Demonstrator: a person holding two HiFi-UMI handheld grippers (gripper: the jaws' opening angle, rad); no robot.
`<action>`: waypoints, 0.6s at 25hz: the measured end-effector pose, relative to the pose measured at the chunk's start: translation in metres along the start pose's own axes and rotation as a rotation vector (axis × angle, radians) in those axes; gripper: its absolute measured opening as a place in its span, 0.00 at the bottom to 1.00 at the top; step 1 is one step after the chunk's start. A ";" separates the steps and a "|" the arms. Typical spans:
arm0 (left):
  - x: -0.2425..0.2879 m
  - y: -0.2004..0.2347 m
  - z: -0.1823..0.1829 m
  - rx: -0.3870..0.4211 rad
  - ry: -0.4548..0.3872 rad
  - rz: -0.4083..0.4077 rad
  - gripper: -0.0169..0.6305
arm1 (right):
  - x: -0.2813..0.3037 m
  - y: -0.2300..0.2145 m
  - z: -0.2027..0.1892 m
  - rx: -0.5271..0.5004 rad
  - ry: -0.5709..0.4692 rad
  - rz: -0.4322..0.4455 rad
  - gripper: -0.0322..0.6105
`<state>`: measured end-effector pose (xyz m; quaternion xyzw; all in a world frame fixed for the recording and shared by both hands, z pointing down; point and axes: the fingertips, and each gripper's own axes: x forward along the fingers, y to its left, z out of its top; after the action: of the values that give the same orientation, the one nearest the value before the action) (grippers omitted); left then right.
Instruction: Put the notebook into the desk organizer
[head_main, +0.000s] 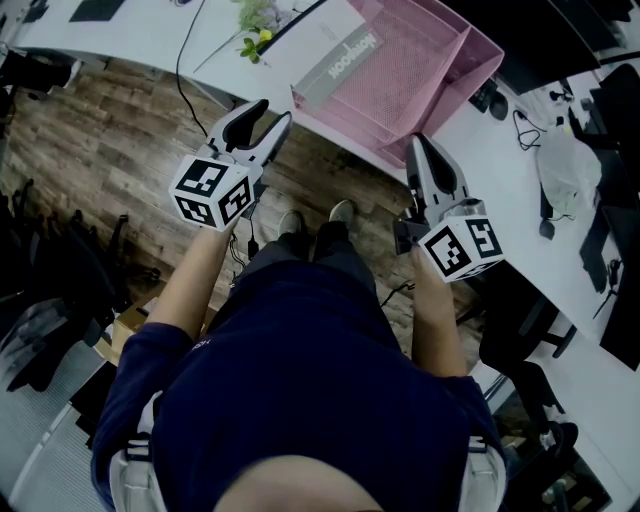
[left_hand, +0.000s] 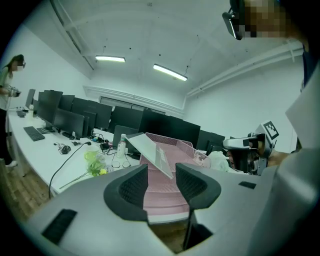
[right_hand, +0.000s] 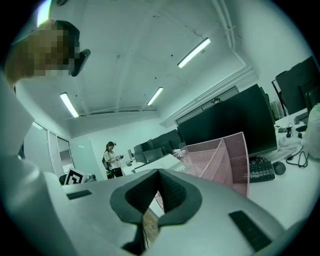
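The pink mesh desk organizer (head_main: 445, 62) stands on the white desk (head_main: 500, 170) ahead of me. The grey notebook (head_main: 335, 45) leans slanted across its left top, one end resting in the upper tray. My left gripper (head_main: 265, 120) hovers open and empty over the wood floor, short of the organizer's left corner. In the left gripper view the organizer (left_hand: 165, 202) and the tilted notebook (left_hand: 150, 150) show beyond the left gripper (left_hand: 162, 174). My right gripper (head_main: 420, 148) is shut and empty just before the desk edge. Past the right gripper (right_hand: 159, 175) show the notebook (right_hand: 152, 163) and the organizer (right_hand: 227, 155).
Green and yellow flowers (head_main: 255, 25) and a black cable (head_main: 185, 50) lie on the desk left of the organizer. A white plastic bag (head_main: 565, 165) lies at the right. Monitors (left_hand: 125, 120) line the desk's back. Another person (right_hand: 112, 160) stands far off.
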<state>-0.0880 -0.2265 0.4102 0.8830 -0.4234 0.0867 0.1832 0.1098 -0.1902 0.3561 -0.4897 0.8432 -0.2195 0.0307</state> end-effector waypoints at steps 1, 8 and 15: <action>-0.002 -0.001 0.001 0.002 -0.002 -0.003 0.32 | -0.001 0.002 0.000 -0.001 -0.002 -0.002 0.06; -0.014 -0.006 0.005 0.013 -0.015 -0.024 0.28 | -0.007 0.014 -0.001 -0.007 -0.011 -0.006 0.06; -0.020 -0.010 0.013 0.025 -0.038 -0.039 0.22 | -0.006 0.022 0.000 -0.012 -0.020 -0.001 0.06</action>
<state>-0.0934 -0.2113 0.3898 0.8949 -0.4083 0.0714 0.1656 0.0951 -0.1757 0.3462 -0.4924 0.8440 -0.2097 0.0359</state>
